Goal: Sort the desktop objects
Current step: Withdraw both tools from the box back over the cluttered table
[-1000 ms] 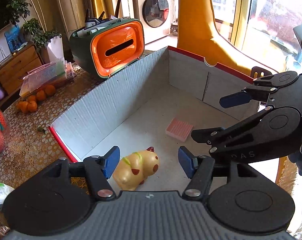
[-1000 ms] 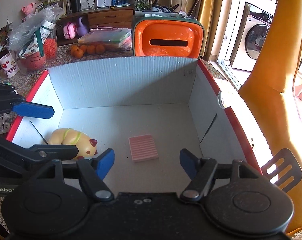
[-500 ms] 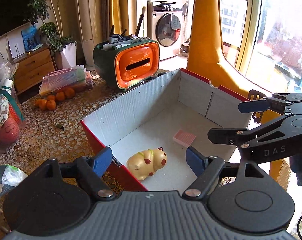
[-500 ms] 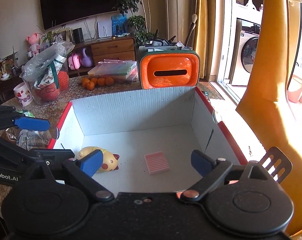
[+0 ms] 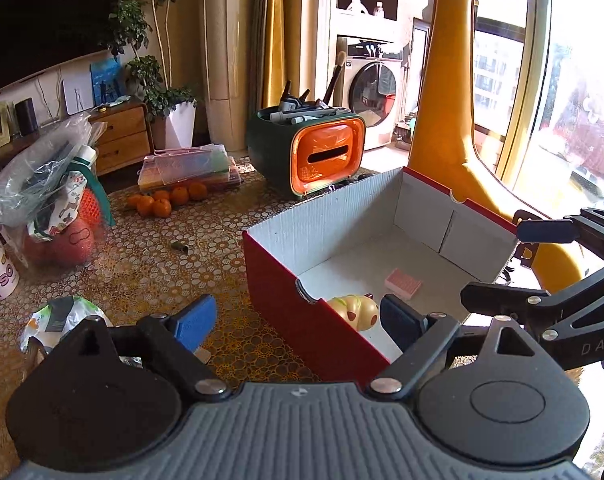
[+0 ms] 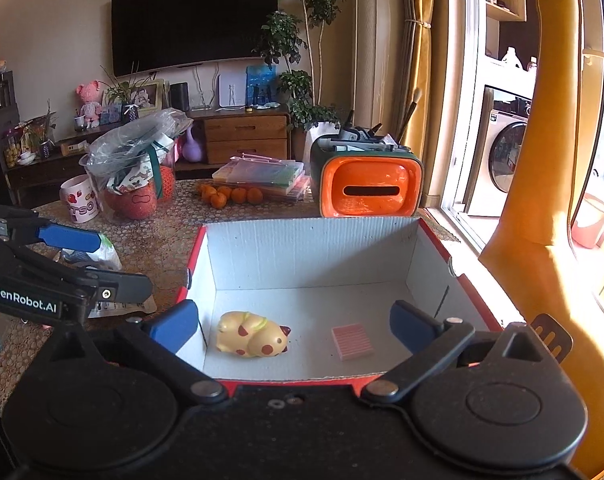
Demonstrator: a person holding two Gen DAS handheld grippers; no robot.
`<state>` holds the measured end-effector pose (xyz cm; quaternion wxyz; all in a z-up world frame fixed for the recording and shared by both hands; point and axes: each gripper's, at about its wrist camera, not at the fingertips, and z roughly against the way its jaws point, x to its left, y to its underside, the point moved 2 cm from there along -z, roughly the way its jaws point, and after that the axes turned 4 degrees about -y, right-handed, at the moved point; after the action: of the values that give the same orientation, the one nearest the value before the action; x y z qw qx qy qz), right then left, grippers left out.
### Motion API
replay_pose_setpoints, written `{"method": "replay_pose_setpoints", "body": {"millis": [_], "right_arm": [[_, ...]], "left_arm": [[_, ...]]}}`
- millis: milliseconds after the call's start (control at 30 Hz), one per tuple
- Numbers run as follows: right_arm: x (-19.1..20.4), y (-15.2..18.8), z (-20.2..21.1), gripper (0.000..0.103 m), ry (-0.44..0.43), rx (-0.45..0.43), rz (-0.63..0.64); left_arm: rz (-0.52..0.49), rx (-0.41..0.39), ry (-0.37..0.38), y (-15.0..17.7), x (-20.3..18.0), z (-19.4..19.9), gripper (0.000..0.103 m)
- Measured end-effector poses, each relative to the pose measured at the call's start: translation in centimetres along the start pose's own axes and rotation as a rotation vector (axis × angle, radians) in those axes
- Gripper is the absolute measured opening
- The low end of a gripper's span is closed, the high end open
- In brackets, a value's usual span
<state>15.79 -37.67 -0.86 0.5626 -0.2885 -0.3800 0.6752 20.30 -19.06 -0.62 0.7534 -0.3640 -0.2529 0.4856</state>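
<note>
Living room; table [image 6: 162, 236] under a patterned gold cloth. Red cardboard box [image 6: 313, 252], open-topped, white inside, holds a yellow spotted toy [image 6: 252, 338] lying on its side, with a pink ribbed pad [image 6: 352, 341] well apart. Behind it: orange-faced organiser [image 6: 367, 190], possibly pens on top. Left gripper [image 5: 298, 322] and right gripper [image 6: 296, 326] both spread wide, empty.

Your way into the red box [image 6: 433, 240] is from above: its top is open, its four walls upright. Inside, bare floor lies between the yellow toy [image 6: 252, 334] and the pink pad [image 6: 351, 341]. Beyond the far wall stands the orange organizer [image 6: 367, 188].
</note>
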Motion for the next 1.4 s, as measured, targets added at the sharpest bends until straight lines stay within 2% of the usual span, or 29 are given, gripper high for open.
{"method": "replay_pose_setpoints", "body": {"millis": [67, 100, 133, 300, 567, 767, 1033, 1400], "right_arm": [[1.3, 0.0, 0.2, 0.102, -0.013, -0.004, 0.017], [1.9, 0.1, 0.2, 0.102, -0.014, -0.007, 0.023], [2.4, 0.1, 0.3, 0.102, -0.015, -0.010, 0.026], [5.3, 0.3, 0.5, 0.102, -0.041, -0.020, 0.034], [10.0, 0.1, 0.2, 0.102, -0.099, -0.026, 0.041], [14.1, 0.2, -0.2, 0.102, -0.130, -0.025, 0.093], [17.3, 0.2, -1.5, 0.102, -0.149, -0.013, 0.112], [19.7, 0.5, -5.3, 0.102, -0.146, 0.027, 0.125]], "left_arm": [[0.024, -0.015, -0.017, 0.6, 1.1, 1.0, 0.092], [0.038, -0.020, -0.024, 0.8, 1.6, 1.4, 0.100], [0.056, -0.025, -0.035, 1.2, 2.3, 2.0, 0.103], [0.109, -0.052, -0.078, 2.8, 5.4, 4.6, 0.103], [0.121, -0.103, -0.145, 5.3, 8.9, 8.5, 0.103], [0.137, -0.129, -0.199, 7.4, 11.1, 10.4, 0.103], [0.187, -0.128, -0.241, 9.7, 14.5, 11.4, 0.103], [0.208, -0.081, -0.285, 13.3, 18.3, 9.7, 0.103]]}}
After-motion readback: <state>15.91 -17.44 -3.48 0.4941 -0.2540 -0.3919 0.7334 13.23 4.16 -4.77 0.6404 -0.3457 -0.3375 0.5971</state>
